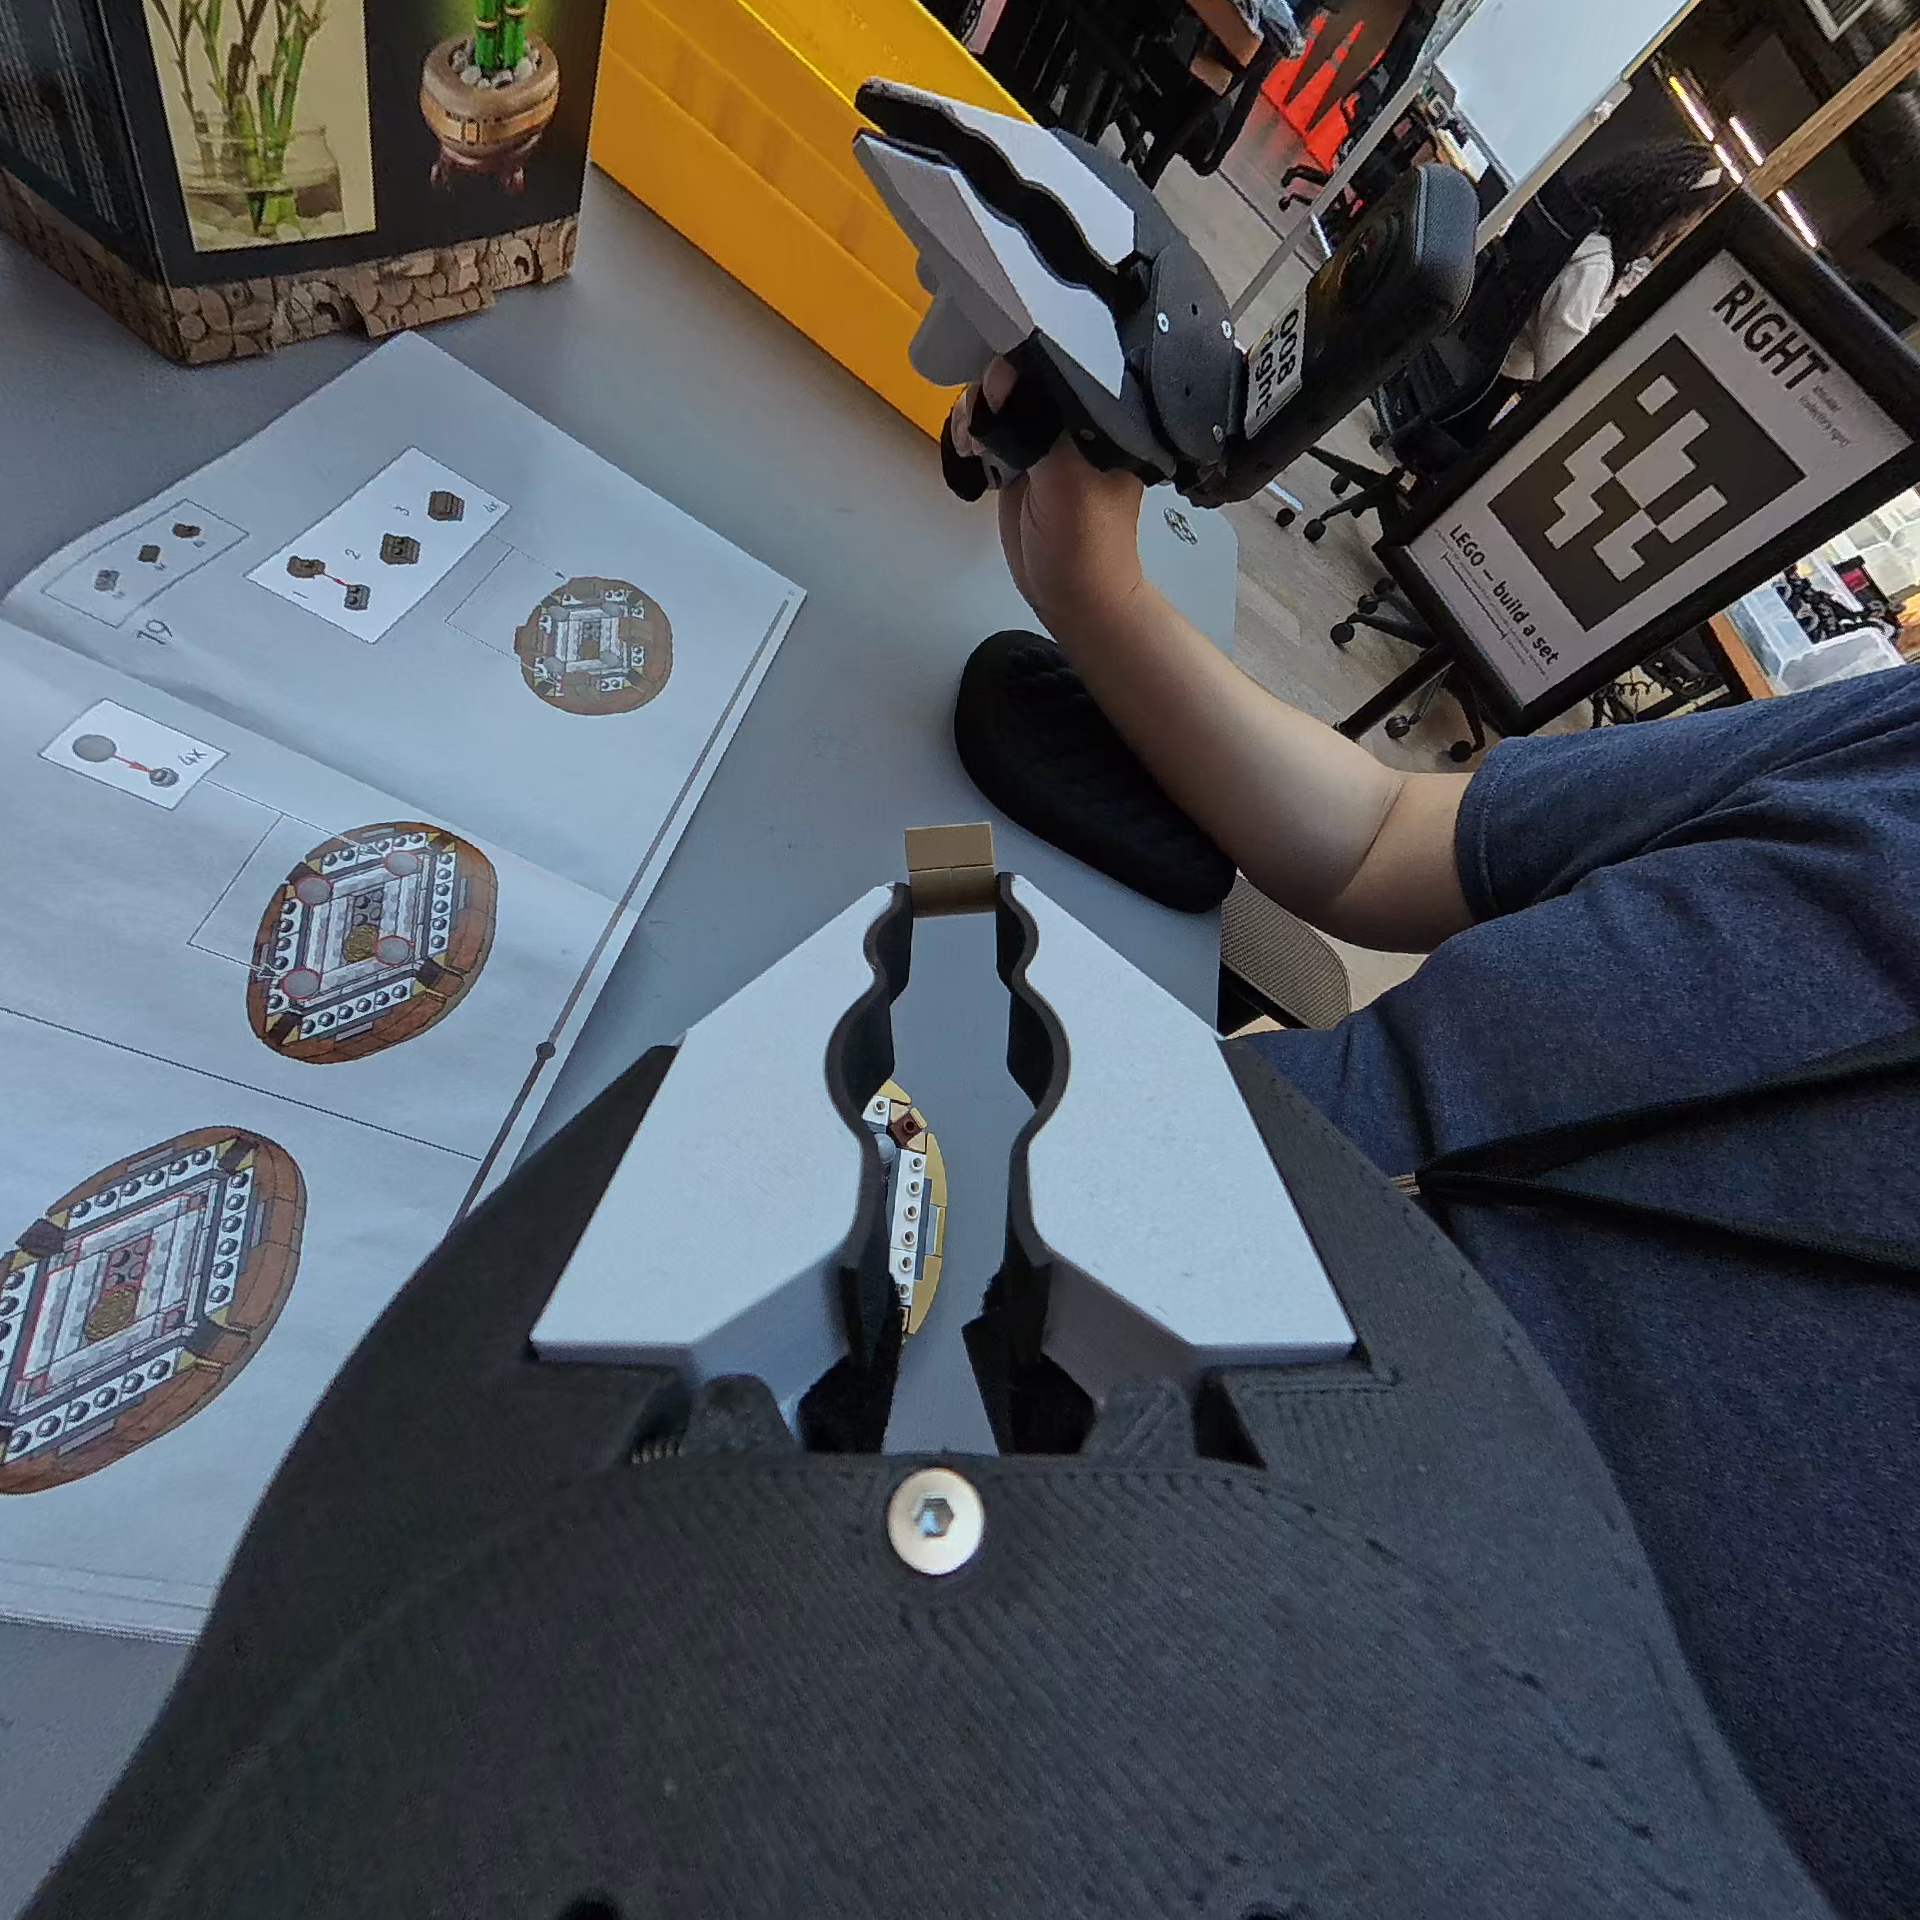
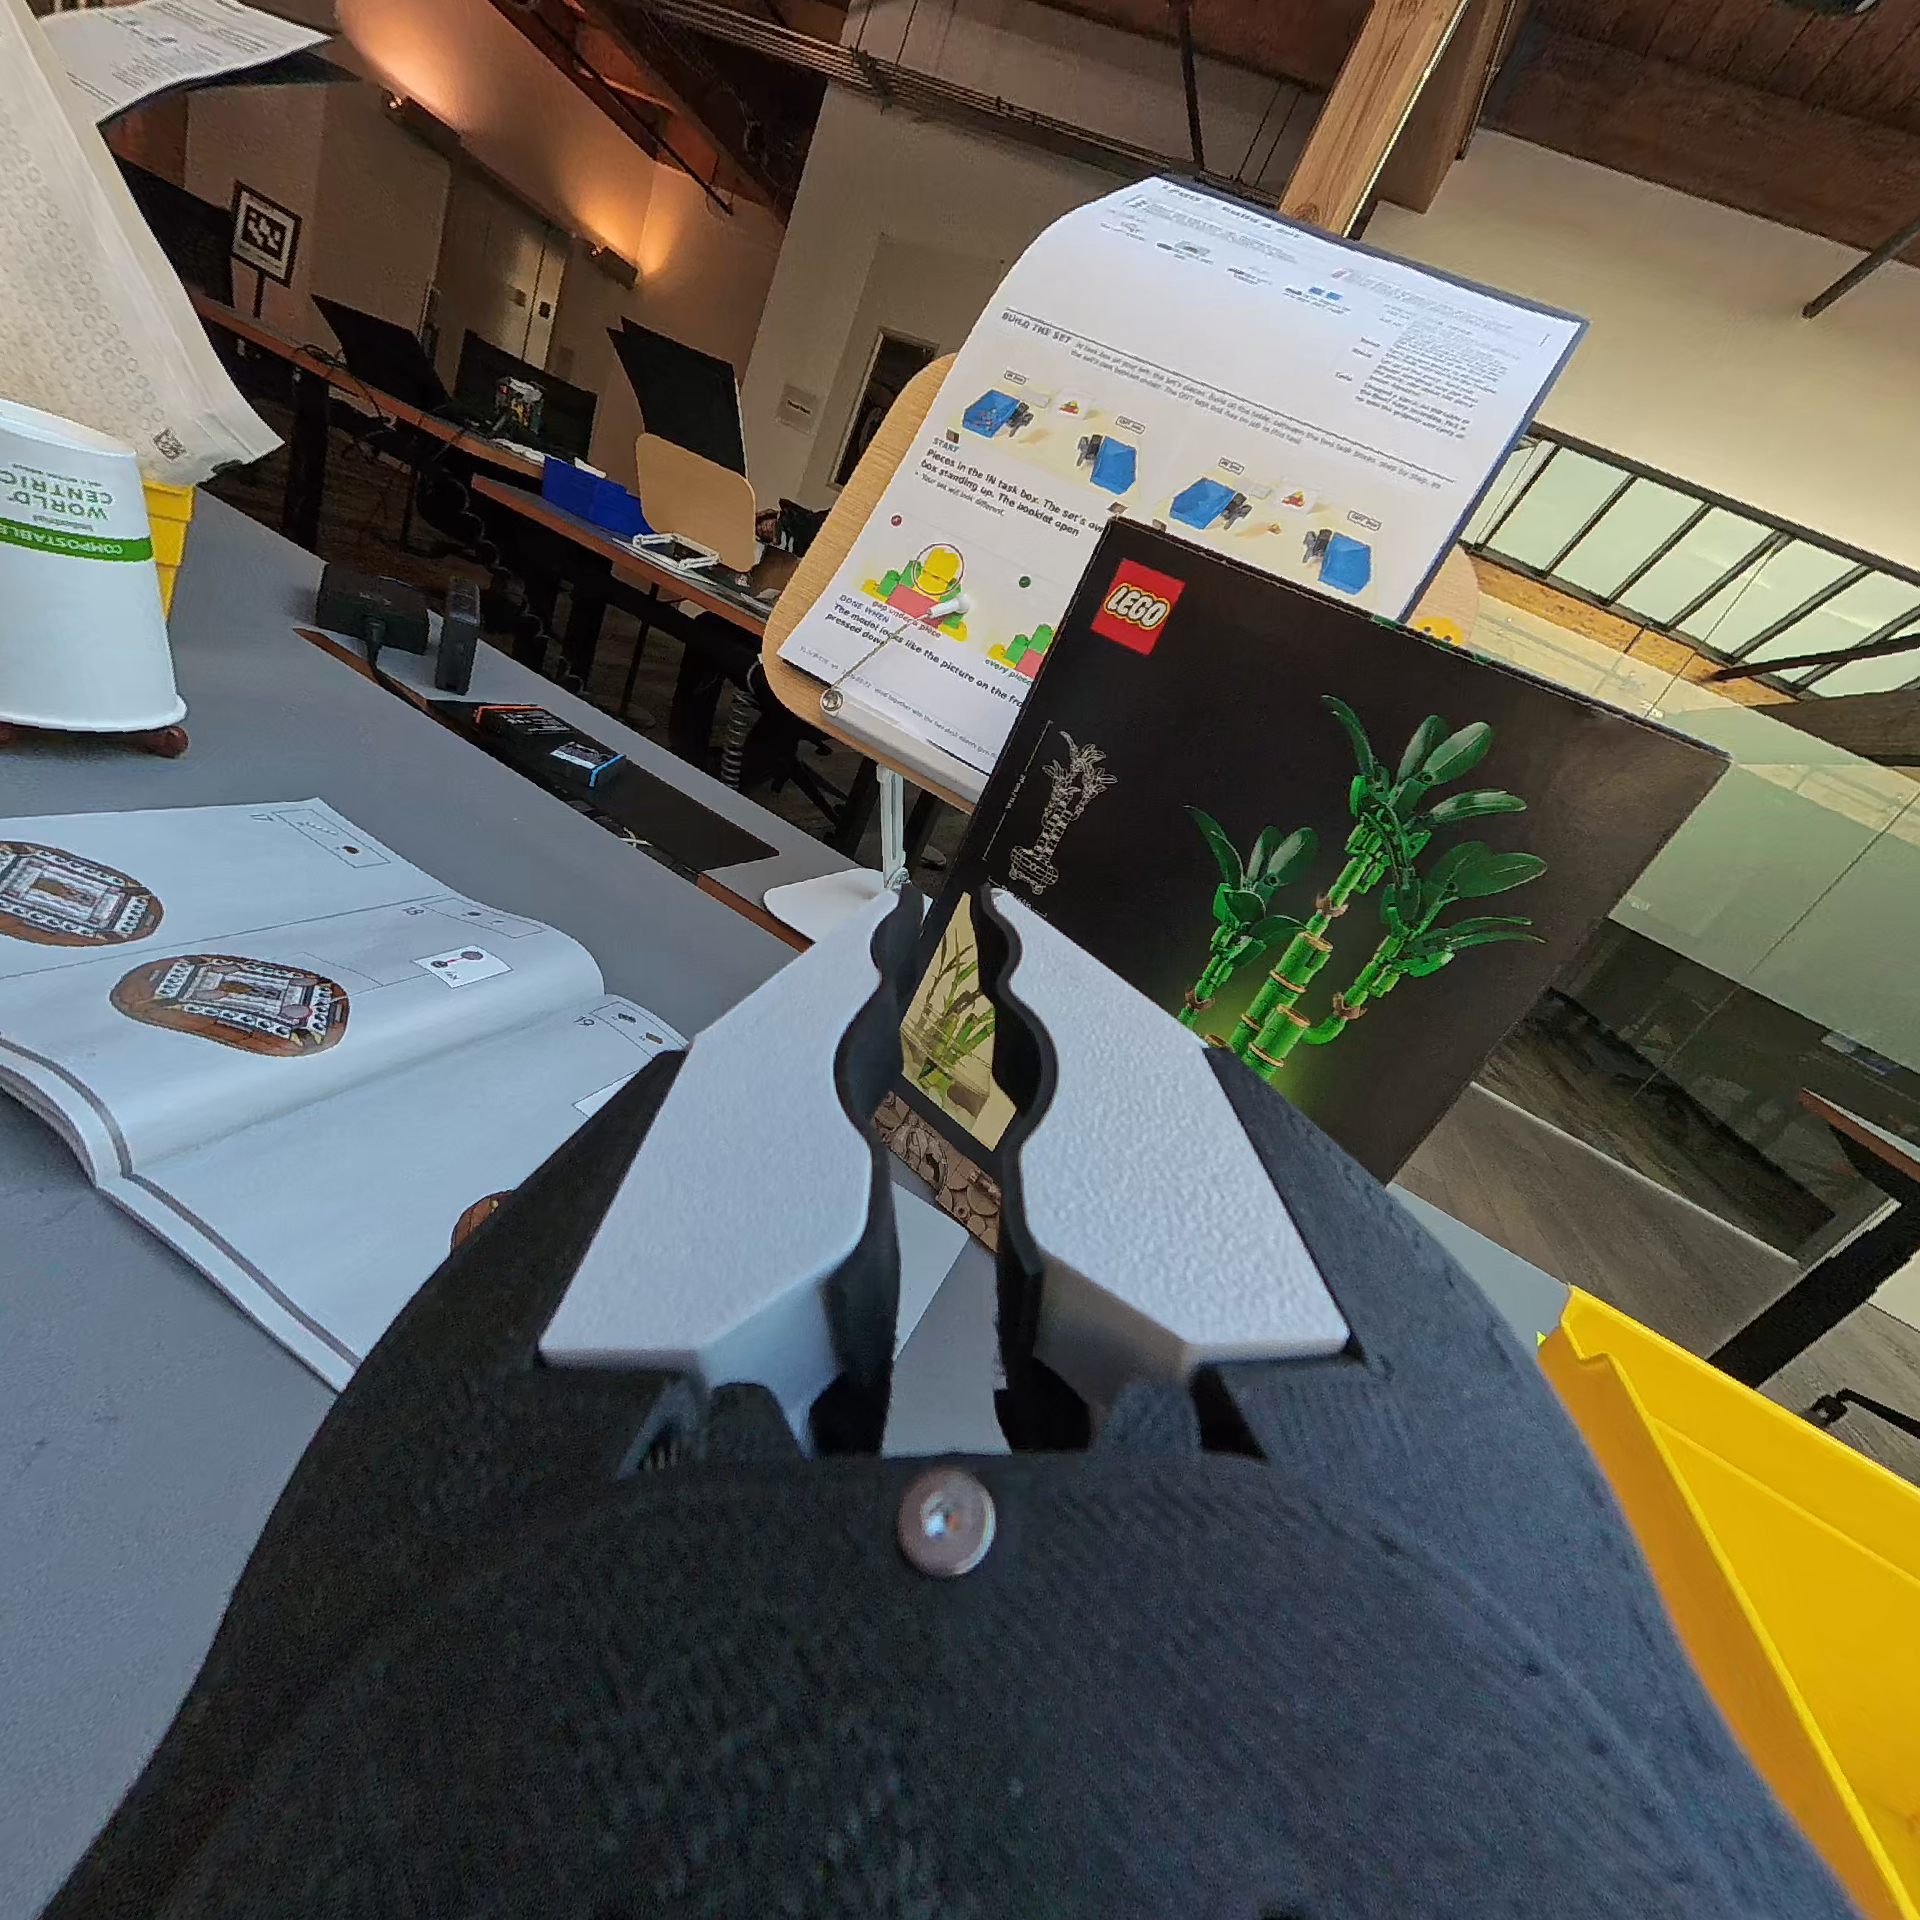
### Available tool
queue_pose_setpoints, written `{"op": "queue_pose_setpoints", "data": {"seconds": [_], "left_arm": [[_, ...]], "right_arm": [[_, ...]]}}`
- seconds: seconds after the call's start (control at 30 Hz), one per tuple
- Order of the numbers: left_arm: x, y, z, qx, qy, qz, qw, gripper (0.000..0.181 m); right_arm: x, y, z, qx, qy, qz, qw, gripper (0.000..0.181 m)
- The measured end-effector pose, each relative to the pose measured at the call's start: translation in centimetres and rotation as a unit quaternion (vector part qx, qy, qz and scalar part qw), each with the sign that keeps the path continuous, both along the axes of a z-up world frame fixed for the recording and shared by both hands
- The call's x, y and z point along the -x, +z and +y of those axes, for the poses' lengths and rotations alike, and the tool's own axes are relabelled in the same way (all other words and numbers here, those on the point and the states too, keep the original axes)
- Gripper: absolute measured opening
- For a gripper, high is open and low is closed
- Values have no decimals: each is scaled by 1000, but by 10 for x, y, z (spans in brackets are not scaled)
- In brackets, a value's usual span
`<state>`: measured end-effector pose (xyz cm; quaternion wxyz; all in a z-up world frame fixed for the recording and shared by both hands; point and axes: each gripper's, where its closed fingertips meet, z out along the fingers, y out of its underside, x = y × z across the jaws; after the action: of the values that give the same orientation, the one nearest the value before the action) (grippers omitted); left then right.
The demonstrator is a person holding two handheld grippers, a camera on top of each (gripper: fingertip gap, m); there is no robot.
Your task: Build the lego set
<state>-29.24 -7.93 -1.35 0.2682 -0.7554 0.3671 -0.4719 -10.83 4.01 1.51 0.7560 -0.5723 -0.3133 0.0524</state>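
My left gripper [image 1: 948,883] is shut on a small tan brick [image 1: 948,862], pinched at the fingertips above the grey table [image 1: 831,540]. Below it, between the fingers, part of the round Lego model [image 1: 912,1195] shows, with white studded bricks and a tan rim. My right gripper [image 2: 948,906] has a narrow gap between its fingers and holds nothing. It is raised off the table and points at the Lego box [image 2: 1299,831]. It also shows in the left wrist view [image 1: 871,123], held up by a hand.
The open instruction booklet [image 1: 416,727] lies left of the model. The Lego box [image 1: 260,156] stands at the back, beside a yellow bin [image 1: 748,187]. A black wrist pad [image 1: 1081,769] lies under the person's forearm. A paper cup [image 2: 73,582] and a sheet on a stand [image 2: 1195,436] are behind. The tips of one gripper are about 25 cm away from the tips of the other.
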Motion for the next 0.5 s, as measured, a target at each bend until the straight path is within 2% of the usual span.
{"op": "queue_pose_setpoints", "data": {"seconds": [0.5], "left_arm": [[3, 1, 0, -5, 0, 6, 1000, 14]], "right_arm": [[1, 1, -1, -4, -3, -6, 1000, 8]]}}
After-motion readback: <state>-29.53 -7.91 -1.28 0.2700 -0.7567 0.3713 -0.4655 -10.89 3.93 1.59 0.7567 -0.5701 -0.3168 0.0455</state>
